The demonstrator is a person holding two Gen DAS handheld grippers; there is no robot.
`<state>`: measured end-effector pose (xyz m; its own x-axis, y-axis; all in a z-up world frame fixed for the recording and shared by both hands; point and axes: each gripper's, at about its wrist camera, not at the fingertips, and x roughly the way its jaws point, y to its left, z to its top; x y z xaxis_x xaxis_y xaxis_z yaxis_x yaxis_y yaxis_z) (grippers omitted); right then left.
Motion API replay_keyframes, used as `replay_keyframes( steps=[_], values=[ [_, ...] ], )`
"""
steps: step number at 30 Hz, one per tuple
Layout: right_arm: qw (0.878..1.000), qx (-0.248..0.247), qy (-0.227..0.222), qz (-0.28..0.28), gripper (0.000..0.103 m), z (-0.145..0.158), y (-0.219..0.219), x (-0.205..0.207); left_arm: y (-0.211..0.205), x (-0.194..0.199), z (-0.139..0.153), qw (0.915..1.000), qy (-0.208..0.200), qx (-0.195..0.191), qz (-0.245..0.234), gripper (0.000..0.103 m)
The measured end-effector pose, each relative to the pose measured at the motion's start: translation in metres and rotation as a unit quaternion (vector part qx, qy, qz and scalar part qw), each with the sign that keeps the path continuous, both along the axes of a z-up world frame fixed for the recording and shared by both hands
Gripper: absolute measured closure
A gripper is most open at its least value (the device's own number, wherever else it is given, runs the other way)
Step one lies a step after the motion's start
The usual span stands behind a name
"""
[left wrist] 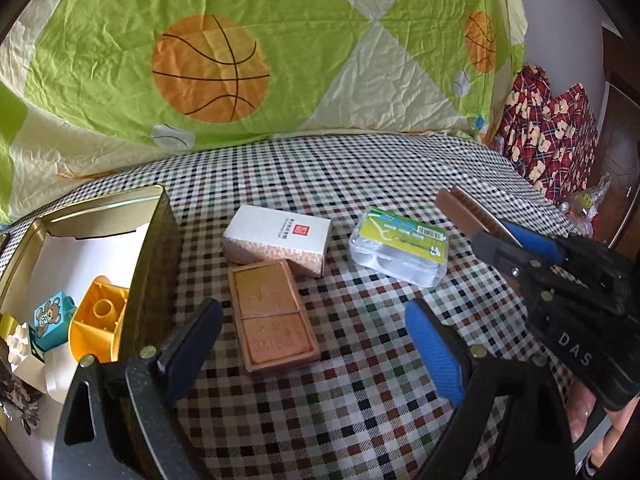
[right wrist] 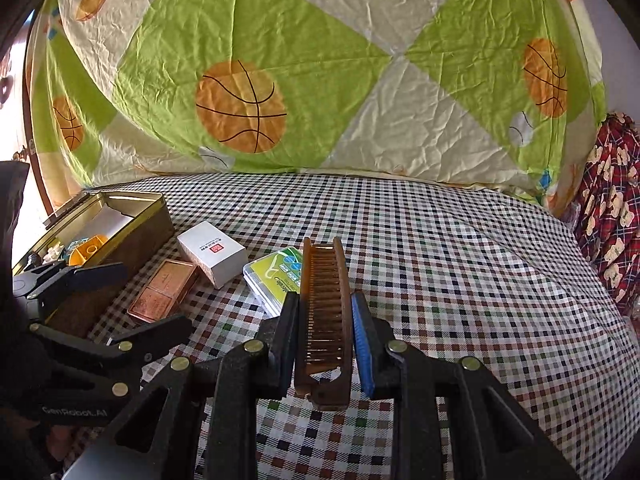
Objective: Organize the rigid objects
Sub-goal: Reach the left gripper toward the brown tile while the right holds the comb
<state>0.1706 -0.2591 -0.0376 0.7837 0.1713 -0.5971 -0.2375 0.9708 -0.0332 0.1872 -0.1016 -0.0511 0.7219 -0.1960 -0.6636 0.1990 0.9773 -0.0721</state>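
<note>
- Now the right gripper (right wrist: 325,340) pinches a brown comb (right wrist: 324,312) above the checked cloth (right wrist: 460,280); the left gripper (left wrist: 316,344) gapes empty over the copper case (left wrist: 274,314)
- Carry the comb level to the tin (left wrist: 154,236), clear its near wall, then release low inside

Shiny metal tin (left wrist: 150,216), translucent brown plastic comb (right wrist: 324,312), matt checked cloth (right wrist: 460,280).

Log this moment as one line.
right gripper: shut on comb | left gripper: open, over copper case | tin: open

Checked bedsheet (left wrist: 360,168) bearing tin (left wrist: 154,240), white box (left wrist: 276,234), copper case (left wrist: 274,316), clear case (left wrist: 400,250).
</note>
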Motion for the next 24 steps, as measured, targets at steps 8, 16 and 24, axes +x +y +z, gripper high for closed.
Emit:
replay_keyframes(
  steps=[8, 16, 24],
  values=[
    [1.000, 0.000, -0.005, -0.006, 0.076, 0.000, -0.002, -0.001, 0.006, 0.008, -0.003, 0.9999, 0.009, 0.000, 0.007, 0.007],
    [1.000, -0.003, -0.010, -0.006, 0.076, 0.001, -0.001, -0.003, 0.018, 0.013, -0.003, 0.9993, 0.009, 0.023, 0.029, 0.007],
    [1.000, -0.016, -0.013, -0.007, 0.076, 0.001, 0.003, -0.004, -0.007, 0.020, -0.011, 0.9960, 0.030, 0.083, 0.016, 0.020]
  ],
)
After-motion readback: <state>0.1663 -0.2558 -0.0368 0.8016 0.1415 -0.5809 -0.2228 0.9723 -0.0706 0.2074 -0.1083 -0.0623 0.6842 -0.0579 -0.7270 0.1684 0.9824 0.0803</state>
